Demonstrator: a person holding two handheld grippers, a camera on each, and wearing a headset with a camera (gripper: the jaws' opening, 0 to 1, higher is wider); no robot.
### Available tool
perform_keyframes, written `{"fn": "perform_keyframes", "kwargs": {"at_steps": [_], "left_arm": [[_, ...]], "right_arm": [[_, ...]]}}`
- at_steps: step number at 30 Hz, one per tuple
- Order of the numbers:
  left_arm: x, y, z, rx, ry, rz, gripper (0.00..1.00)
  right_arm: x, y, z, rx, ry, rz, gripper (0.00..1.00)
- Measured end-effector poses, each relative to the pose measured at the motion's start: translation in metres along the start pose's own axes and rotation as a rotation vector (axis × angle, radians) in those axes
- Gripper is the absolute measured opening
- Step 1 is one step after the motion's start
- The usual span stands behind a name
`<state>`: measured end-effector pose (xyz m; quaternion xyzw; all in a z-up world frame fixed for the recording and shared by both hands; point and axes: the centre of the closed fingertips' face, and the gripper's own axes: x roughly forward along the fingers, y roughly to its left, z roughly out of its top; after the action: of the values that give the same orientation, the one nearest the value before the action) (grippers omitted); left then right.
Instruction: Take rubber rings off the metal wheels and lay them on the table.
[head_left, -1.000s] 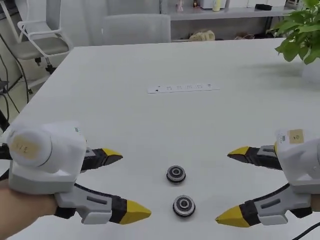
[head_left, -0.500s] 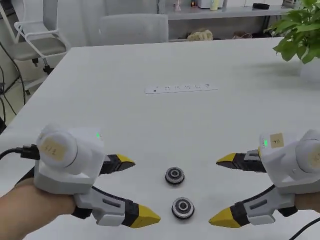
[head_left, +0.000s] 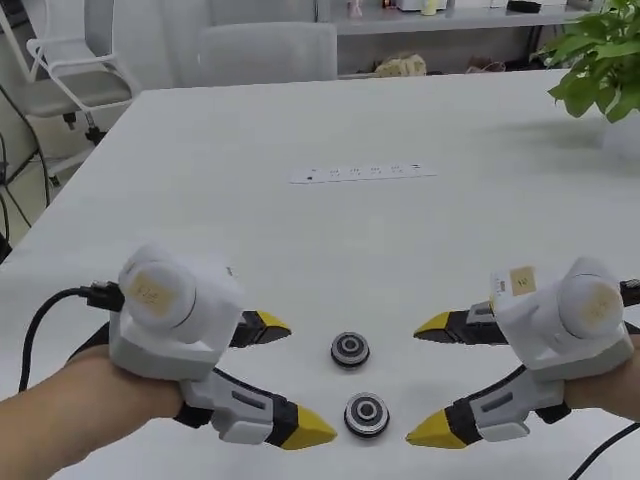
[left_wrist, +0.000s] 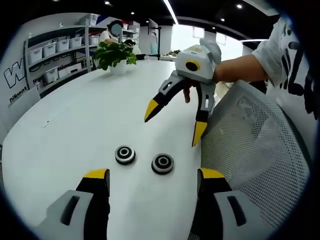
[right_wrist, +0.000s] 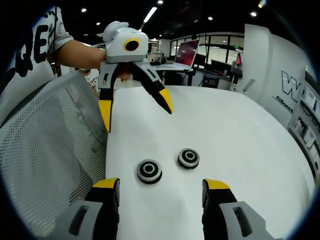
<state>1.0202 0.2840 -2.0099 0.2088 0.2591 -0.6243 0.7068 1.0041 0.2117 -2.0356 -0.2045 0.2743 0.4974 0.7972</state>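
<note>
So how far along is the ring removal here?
Done: nothing; no loose ring lies on the table. In hand: nothing; the left hand-held gripper and right hand-held gripper stand open either side of the far wheel and near wheel. Left: stripping both wheels.

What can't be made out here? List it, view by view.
- Head view: the marks on the white strip are too small to read.
- Head view: the plant is cut off by the right edge, so its pot cannot be judged.
- All views: the undersides of the near wheel and far wheel are hidden against the table.
- Both gripper views: where rubber ends and metal begins on either wheel is too small to tell.
</note>
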Motion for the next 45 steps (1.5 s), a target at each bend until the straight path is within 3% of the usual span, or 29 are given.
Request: {"fn": "perform_keyframes", "kwargs": {"at_steps": [11, 28, 45], "left_arm": [[0.013, -0.001, -0.002, 0.009, 0.022, -0.024, 0.62], [0.035, -0.014, -0.009, 0.017, 0.055, -0.084, 0.47], [0.051, -0.022, -0.009, 0.014, 0.074, -0.127, 0.31]], "right_arm": [[0.011, 0.001, -0.006, 0.002, 0.018, 0.035, 0.59], [0.020, 0.010, -0.014, 0.028, 0.034, 0.083, 0.51], [0.022, 0.012, -0.019, 0.041, 0.047, 0.093, 0.49]]}}
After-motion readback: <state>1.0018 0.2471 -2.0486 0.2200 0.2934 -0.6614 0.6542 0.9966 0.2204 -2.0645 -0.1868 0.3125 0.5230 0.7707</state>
